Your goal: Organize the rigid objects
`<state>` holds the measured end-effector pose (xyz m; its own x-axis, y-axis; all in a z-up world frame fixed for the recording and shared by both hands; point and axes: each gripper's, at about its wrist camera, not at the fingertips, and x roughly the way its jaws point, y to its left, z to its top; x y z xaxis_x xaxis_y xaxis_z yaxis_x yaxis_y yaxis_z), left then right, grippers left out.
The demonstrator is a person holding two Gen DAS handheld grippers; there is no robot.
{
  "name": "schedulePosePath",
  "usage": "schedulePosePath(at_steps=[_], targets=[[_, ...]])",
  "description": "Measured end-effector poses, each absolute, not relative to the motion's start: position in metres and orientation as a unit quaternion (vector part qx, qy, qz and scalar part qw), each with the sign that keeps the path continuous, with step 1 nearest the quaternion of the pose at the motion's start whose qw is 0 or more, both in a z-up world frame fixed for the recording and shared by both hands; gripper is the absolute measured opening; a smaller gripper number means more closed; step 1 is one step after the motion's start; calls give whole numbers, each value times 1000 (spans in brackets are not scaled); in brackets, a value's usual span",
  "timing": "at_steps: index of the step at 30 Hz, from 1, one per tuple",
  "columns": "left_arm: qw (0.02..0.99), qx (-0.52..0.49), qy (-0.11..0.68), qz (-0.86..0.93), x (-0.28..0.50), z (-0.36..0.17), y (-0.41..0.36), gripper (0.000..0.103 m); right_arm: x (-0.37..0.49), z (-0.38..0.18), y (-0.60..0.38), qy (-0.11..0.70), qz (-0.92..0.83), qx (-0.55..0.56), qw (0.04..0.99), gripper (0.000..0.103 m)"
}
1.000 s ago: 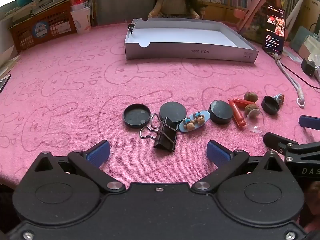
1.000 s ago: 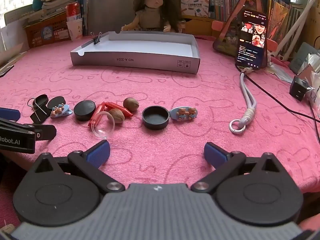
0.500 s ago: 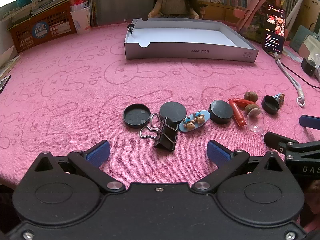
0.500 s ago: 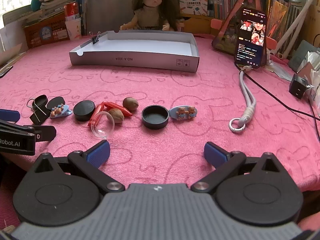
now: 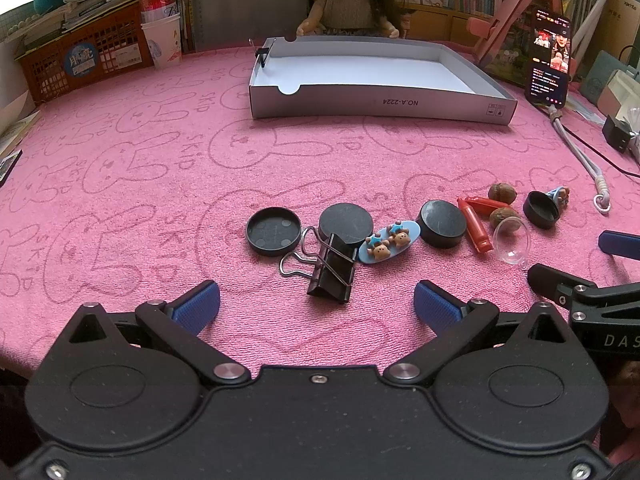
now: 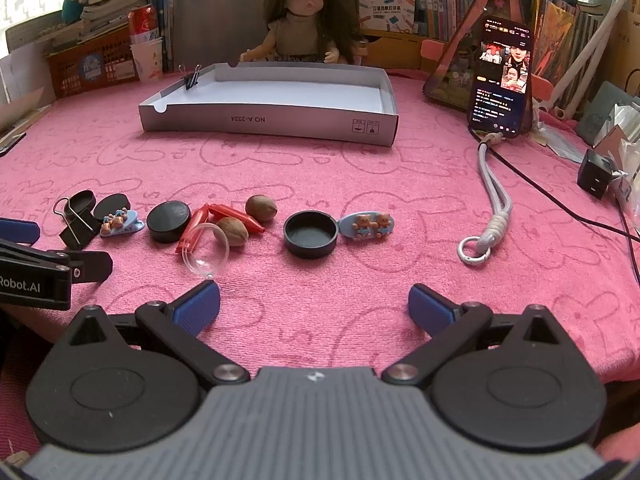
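While nothing is gripped, sorting has apparently not begun.
Both the left gripper (image 5: 316, 298) and right gripper (image 6: 314, 304) hold fingers wide near the counter's front edge; next, grasp the binder clip (image 5: 331, 270) for the box (image 5: 380, 102).

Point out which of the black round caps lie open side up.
Two: the leftmost cap, beside the binder clip, and the rightmost cap, touching a bear hair clip. The two caps between show flat tops.

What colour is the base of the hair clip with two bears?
Light blue; the hair clip shows best in the right wrist view, beside the open black lid.
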<state>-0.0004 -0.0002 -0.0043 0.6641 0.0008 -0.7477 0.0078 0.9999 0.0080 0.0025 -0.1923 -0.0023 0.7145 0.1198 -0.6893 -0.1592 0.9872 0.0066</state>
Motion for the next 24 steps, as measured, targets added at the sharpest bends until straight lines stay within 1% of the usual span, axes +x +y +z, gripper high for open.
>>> schedulePosePath(at_steps=[24], targets=[[913,5,408,-2,1,-3,0,103,2,-2,-192,370,73,-24,926,103]])
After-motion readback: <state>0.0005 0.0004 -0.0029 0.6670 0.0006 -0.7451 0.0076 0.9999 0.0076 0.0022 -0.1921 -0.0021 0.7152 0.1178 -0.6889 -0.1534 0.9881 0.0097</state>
